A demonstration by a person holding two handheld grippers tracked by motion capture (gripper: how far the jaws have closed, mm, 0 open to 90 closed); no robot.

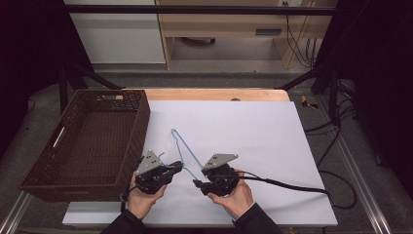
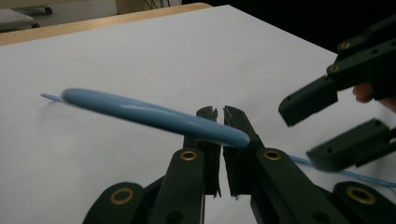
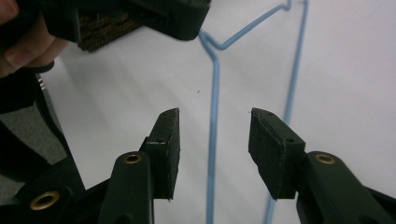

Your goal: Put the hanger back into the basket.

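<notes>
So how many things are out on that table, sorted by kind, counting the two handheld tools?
Grippers: 2, the left gripper shut on the hanger, the right gripper open
Blue wire hanger: 1
Brown woven basket: 1
White sheet: 1
Total: 5

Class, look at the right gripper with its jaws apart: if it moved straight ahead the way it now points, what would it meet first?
Most likely the blue wire hanger: one of its wires runs up between the open jaws of the right gripper, lying on the white sheet. The left gripper sits farther ahead and to the side; depth is uncertain.
</notes>
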